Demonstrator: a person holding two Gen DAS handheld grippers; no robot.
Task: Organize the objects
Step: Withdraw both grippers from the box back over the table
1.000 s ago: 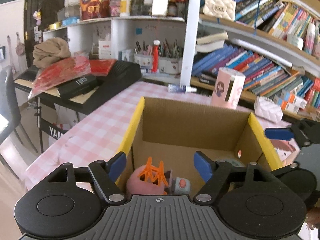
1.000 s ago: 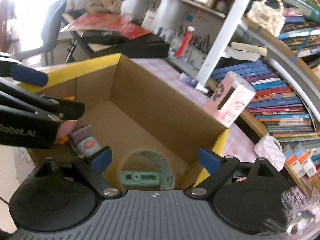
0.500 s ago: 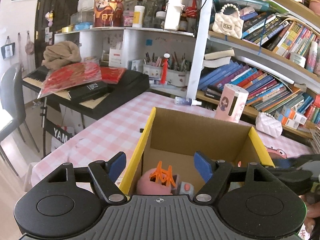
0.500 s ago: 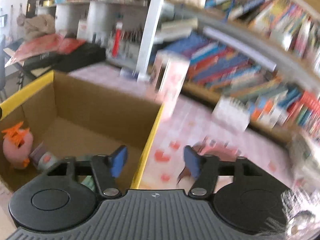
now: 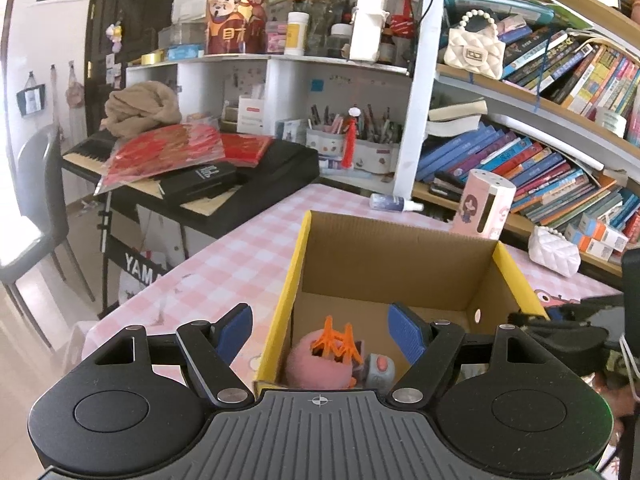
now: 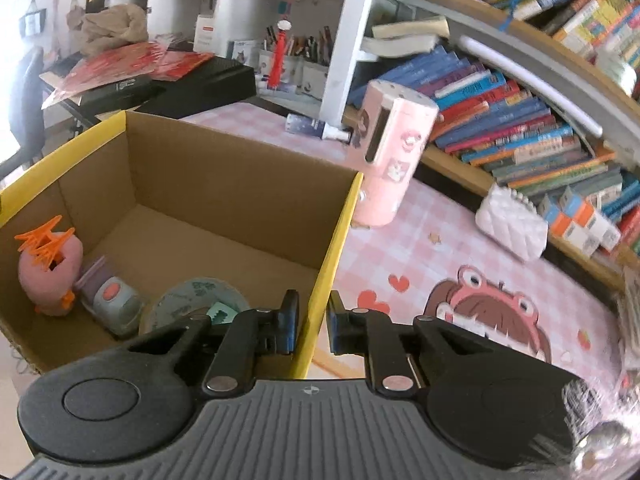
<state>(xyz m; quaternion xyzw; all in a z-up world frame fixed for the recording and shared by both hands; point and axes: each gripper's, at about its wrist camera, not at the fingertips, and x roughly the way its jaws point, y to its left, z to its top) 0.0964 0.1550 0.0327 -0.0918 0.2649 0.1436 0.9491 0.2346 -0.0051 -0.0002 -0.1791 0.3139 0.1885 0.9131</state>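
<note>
Right gripper (image 6: 312, 326) tilted down, jaws just closed on the box (image 6: 332, 240) wall. Left gripper (image 5: 324, 332) angled down over box, released, holding nothing.

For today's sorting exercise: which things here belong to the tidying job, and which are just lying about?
Job:
box
pink plush
orange clip
grey stamp
round tin
right tool, shut on the box wall

Lying about:
books
keyboard
white purse
pink canister
</note>
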